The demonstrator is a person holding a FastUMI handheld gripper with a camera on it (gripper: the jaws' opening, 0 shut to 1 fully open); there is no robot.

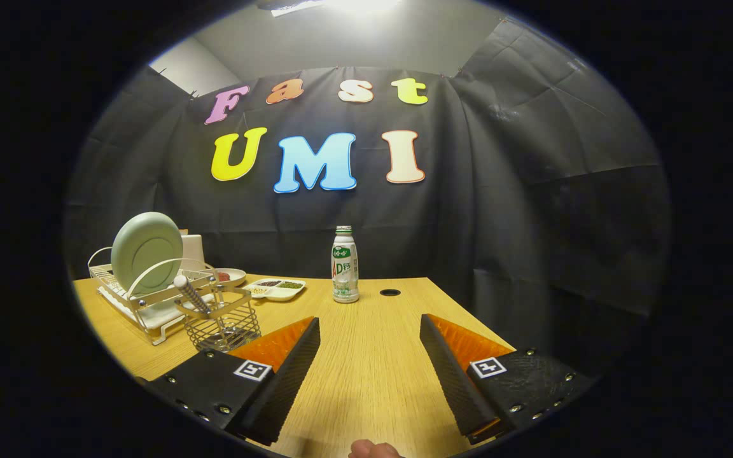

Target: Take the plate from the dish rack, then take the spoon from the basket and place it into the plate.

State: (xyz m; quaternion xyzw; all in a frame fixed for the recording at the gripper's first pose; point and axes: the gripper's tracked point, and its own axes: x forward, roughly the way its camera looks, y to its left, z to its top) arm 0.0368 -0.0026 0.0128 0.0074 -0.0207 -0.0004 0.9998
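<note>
Tongs (369, 321) spread wide, level over table (366, 375), plate (146, 250) upright in rack (150, 305)

A ceiling lamp (354, 5) at the top centre of the frame burns out to white glare. Below it the wooden table (366, 375) is evenly lit and sharp. Fisheye bending curves the table's edges, and the booth dims toward the rim.
</note>
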